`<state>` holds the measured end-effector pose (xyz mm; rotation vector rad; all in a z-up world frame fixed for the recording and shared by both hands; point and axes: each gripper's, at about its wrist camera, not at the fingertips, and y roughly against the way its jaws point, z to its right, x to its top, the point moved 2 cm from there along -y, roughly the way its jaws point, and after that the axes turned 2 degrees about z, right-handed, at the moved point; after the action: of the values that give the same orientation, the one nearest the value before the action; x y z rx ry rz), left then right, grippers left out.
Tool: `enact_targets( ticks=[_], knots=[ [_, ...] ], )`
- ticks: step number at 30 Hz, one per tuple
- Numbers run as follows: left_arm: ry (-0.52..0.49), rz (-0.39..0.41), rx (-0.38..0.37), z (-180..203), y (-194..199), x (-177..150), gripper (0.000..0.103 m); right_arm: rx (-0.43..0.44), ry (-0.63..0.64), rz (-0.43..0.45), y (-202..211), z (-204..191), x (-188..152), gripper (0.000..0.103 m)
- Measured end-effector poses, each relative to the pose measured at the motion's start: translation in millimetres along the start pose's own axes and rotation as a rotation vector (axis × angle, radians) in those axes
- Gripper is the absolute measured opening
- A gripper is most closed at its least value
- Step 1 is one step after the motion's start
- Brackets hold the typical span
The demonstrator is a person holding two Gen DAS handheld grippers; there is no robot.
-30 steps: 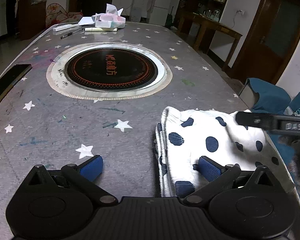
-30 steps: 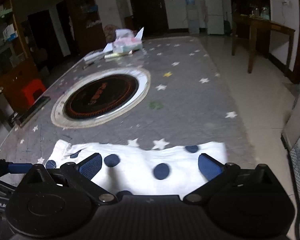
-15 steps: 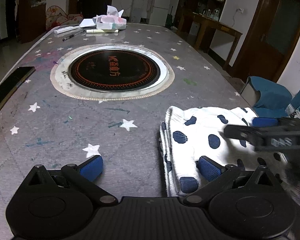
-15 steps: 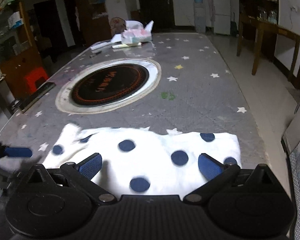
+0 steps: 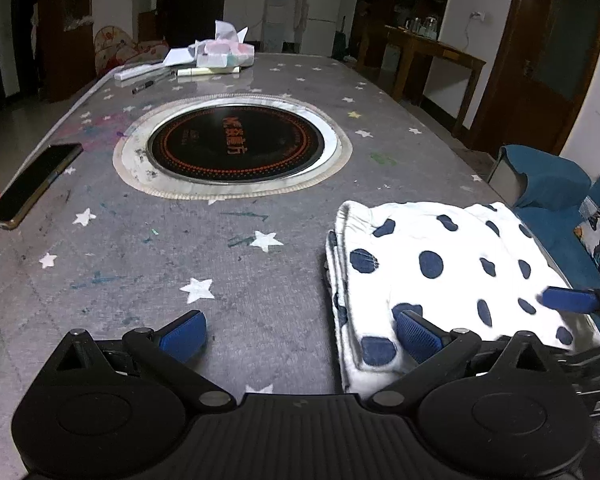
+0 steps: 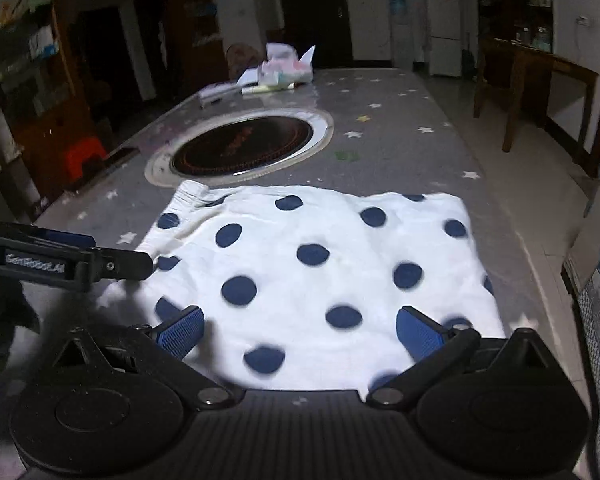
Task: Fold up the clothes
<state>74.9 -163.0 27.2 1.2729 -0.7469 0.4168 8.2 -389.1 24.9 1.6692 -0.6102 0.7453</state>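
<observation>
Both tools gape wide and hold nothing: the right tool [image 6: 298, 330] hovers over a white polka-dot garment [image 6: 320, 264] lying folded at the star-printed worktop's [image 5: 148, 256] near right edge, the left tool [image 5: 300, 332] straddling its layered left border. Judged mid-fold; the next move calls for pinching an edge to double it over.

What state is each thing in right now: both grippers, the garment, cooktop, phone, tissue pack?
left gripper: open, empty, one finger over the garment's edge
right gripper: open, empty, over the garment
polka-dot garment: folded, layered, flat on the table
cooktop: bare, nothing on it
phone: flat, screen dark
tissue pack: open, tissue sticking up
</observation>
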Motion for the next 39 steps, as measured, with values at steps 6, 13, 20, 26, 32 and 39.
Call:
enact_targets(
  ticks=[6, 13, 20, 26, 32, 39],
  knots=[
    [-0.003, -0.009, 0.010, -1.0, -2.1, -5.3, 0.103, 0.020, -0.038, -0.023, 13.7, 7.8, -29.4, 0.103],
    [-0.016, 0.013, 0.010, 1.7, 7.6, -6.3, 0.103, 0.057, -0.001, 0.061, 34.9, -6.4, -22.0, 0.103],
    [-0.032, 0.036, 0.003, 5.1, 16.1, -9.5, 0.103, 0.106, -0.049, 0.007, 13.5, -8.2, -31.3, 0.103],
    [-0.053, 0.062, -0.011, 8.3, 27.8, -14.6, 0.103, 0.078, -0.046, 0.060, 38.1, -7.6, -37.0, 0.103],
    [-0.091, 0.098, -0.031, 16.5, 41.6, -22.7, 0.103, -0.008, -0.063, 0.085, 53.3, -5.5, -48.1, 0.103],
    [-0.094, 0.124, -0.047, 20.8, 54.3, -31.7, 0.103, -0.046, -0.113, 0.097, 60.0, -4.4, -62.6, 0.103]
  ],
)
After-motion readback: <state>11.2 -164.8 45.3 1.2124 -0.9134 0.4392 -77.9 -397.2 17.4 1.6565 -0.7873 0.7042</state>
